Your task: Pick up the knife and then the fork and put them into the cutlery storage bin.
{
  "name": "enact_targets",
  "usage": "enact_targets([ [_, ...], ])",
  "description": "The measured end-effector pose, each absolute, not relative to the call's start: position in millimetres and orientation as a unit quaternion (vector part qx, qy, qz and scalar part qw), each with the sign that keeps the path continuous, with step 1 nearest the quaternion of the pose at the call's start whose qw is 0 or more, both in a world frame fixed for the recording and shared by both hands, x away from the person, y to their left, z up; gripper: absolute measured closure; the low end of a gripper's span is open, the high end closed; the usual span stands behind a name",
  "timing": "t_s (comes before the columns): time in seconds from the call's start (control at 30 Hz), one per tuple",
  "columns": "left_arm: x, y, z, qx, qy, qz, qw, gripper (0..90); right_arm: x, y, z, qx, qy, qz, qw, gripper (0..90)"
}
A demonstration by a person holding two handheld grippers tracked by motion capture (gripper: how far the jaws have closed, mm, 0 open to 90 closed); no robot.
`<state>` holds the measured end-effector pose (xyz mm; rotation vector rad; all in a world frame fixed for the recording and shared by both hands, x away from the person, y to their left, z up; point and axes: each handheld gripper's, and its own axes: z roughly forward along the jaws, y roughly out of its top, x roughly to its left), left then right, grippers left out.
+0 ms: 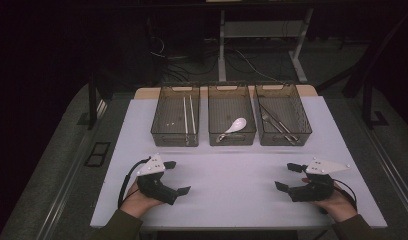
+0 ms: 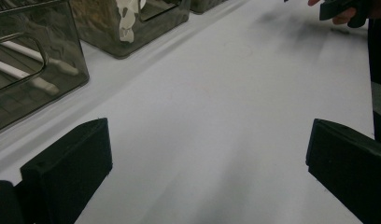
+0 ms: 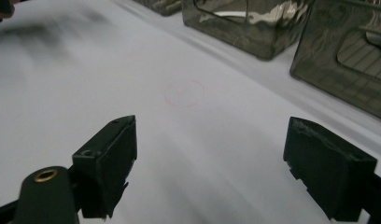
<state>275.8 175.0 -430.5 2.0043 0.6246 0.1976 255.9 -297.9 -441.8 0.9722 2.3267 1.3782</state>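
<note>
My left gripper (image 1: pixel 176 177) rests low over the front left of the white table (image 1: pixel 232 185), held by a hand from below. Its jaws stand wide apart with bare table between them, as its own view confirms (image 2: pixel 207 168). Over the front right, my right gripper (image 1: pixel 286 176) is also open and empty, its jaws spread over the table surface (image 3: pixel 212 163). Both point toward the table's middle. A faint red circle (image 3: pixel 184 92) is drawn on the table ahead of the right gripper.
Three smoky see-through bins stand in a row at the back. The left bin (image 1: pixel 159 117) holds white chopsticks (image 1: pixel 188 116), the middle bin (image 1: pixel 232 137) a white spoon (image 1: pixel 236 125), the right bin (image 1: pixel 304 122) metal cutlery (image 1: pixel 277 123). Dark floor and cables lie beyond.
</note>
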Motion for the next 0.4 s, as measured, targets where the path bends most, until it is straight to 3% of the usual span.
enact_targets([
  [0.4,275.7,174.4,-430.4,0.827,0.257,0.082,0.493,0.0,251.2,-306.9,-443.6,0.348,0.795,0.478,0.136,17.1],
])
